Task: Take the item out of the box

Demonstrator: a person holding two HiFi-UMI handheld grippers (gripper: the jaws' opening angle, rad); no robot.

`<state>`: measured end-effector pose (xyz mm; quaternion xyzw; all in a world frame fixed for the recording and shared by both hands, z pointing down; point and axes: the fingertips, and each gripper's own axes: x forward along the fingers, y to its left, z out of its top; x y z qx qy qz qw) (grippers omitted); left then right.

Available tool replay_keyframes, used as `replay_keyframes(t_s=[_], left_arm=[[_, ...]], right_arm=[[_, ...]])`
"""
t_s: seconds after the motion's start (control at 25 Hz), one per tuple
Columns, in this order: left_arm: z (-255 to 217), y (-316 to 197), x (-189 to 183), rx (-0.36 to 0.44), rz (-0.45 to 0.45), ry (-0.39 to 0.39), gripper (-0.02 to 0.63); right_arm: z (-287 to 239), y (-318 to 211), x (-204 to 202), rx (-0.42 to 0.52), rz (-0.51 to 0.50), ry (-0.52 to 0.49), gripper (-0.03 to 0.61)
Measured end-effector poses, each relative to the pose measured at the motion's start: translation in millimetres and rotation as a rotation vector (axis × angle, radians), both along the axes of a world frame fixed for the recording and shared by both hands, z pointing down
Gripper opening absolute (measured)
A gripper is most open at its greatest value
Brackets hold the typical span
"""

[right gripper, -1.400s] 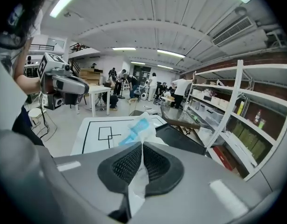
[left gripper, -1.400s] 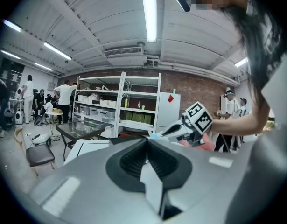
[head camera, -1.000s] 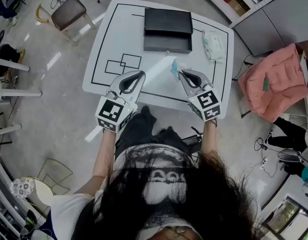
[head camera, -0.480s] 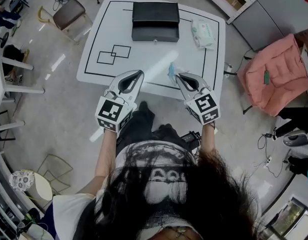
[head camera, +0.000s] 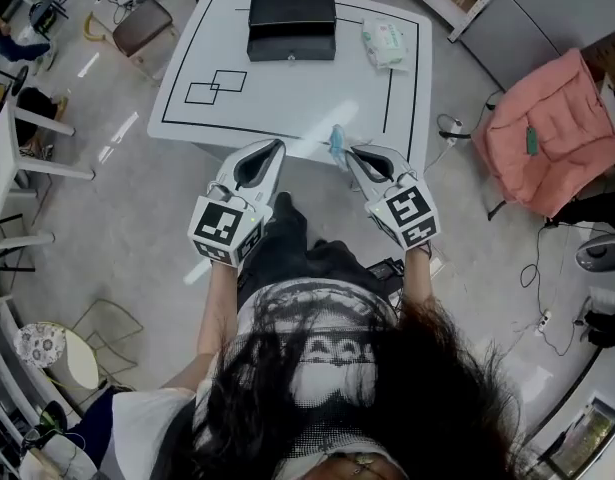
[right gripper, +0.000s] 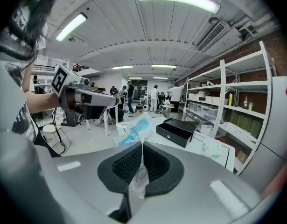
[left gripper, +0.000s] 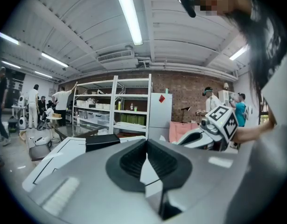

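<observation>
Both grippers drew back from the table [head camera: 287, 88]; black box [head camera: 292, 25] now top centre. Right gripper [head camera: 350, 153] clamped the blue packet [head camera: 336, 145] mid-frame, out of the box. Left gripper [head camera: 277, 146] closed, seemingly empty. Risk: the thin edge grip could let the packet slip.

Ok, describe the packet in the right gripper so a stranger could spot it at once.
Find the white table with black lines, then its near edge, where the right gripper has its jaws shut on the packet. It is small, clear plastic with light blue inside, unlike the black box and green-white wipes pack at the far end.
</observation>
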<state>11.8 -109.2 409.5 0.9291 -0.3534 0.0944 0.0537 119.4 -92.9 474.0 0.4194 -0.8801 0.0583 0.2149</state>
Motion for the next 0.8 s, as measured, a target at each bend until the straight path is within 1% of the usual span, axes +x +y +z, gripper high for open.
replay_keyframes(t_s=[0.32,0.6,0.8], left_arm=[[-1.9,57.6,13.1,0.004,-0.026,-0.030,0.000],[-5.3,74.7,16.2,0.006,-0.009,-0.047,0.000],[-5.0,80.7,8.6,0.000,-0.009,-0.050,0.000]], right_arm=[[-0.8,49.8,3.9,0.008,-0.043,-0.034,0.011],[-0.4,67.7,-1.9,-0.006,-0.048,-0.044,0.011],[-1.6,70.4,-8.3,-0.007,-0.047,-0.044,0.011]])
